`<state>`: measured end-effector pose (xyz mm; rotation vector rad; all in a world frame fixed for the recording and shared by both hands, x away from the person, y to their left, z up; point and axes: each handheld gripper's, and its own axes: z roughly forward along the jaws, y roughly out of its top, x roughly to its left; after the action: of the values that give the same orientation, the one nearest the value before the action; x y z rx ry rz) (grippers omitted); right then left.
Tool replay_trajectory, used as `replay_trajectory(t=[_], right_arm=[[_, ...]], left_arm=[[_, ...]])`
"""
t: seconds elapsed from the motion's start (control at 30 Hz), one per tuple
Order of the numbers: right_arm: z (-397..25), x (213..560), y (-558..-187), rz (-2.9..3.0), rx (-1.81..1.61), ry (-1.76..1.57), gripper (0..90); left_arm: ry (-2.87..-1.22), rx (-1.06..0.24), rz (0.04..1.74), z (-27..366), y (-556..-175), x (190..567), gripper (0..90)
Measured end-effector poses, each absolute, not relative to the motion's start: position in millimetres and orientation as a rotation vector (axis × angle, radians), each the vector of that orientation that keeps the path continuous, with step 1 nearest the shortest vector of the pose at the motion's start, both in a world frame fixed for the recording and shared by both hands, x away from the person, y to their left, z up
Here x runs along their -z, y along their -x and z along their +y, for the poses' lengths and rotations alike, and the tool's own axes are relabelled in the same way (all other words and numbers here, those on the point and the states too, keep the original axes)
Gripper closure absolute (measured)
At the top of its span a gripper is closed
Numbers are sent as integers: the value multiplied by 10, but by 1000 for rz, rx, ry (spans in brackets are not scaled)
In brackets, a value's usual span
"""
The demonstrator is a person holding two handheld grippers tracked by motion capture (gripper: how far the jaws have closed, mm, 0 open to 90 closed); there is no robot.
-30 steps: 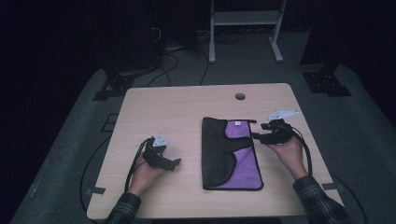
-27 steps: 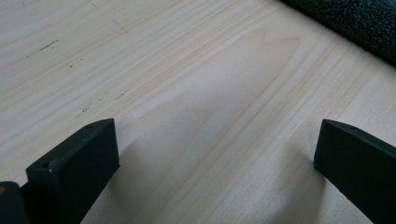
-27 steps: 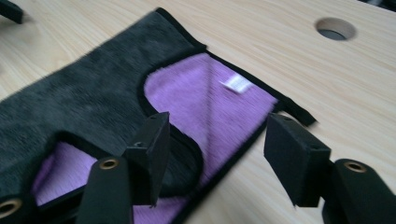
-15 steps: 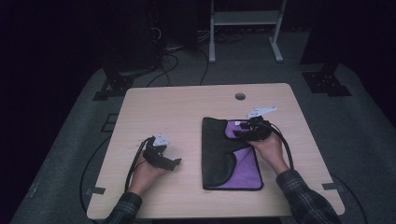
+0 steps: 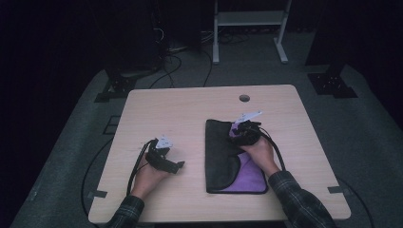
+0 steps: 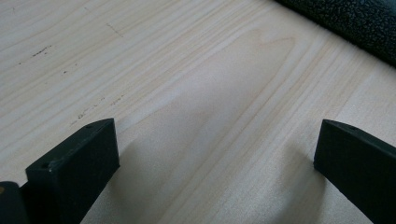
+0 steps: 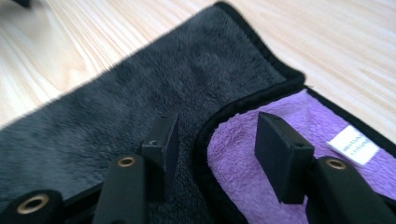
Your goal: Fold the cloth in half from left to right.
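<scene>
A towel with a dark grey side and a purple side lies partly folded on the wooden table, right of centre. My right gripper hangs over its far end, open, its jaws straddling the black-trimmed fold edge between grey pile and purple pile. A white label is sewn on the purple side. My left gripper rests low over bare wood at the front left, open with nothing between its jaws. The towel's grey corner is at the top right of the left gripper view.
A round cable hole is in the table near its far edge. Behind the table stand a white frame and dark equipment with cables on the grey floor. Bare wood stretches across the table's far left.
My right gripper has moved left from the table's right side onto the towel's far end. The left gripper has stayed put.
</scene>
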<state>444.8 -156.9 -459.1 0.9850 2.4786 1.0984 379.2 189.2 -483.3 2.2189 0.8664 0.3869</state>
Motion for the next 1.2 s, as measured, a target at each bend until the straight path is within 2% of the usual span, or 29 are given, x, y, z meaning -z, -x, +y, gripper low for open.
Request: replay_trajectory(t=[0.1,0.3,0.37,0.83,1.2], right_arm=[[-1508,4646,-4453,2479,-1044,-973,536],[-1527,4629,-4443,2446,-1027,-959,768],[-1551,4609,-4438,2433,-1027,-948,802],[-1968,4406,-4685,2333,-1100,-1051,815],[-2208,4593,-4900,2288,-1068,-1165,802]], left_arm=[[-2222,-386,866,1893,-3792,4831,0],[-2221,-387,865,1893,-3791,4832,0],[-2220,-387,865,1893,-3791,4833,0],[-2217,-387,873,1891,-3785,4833,0],[-2216,-389,875,1891,-3783,4834,0]])
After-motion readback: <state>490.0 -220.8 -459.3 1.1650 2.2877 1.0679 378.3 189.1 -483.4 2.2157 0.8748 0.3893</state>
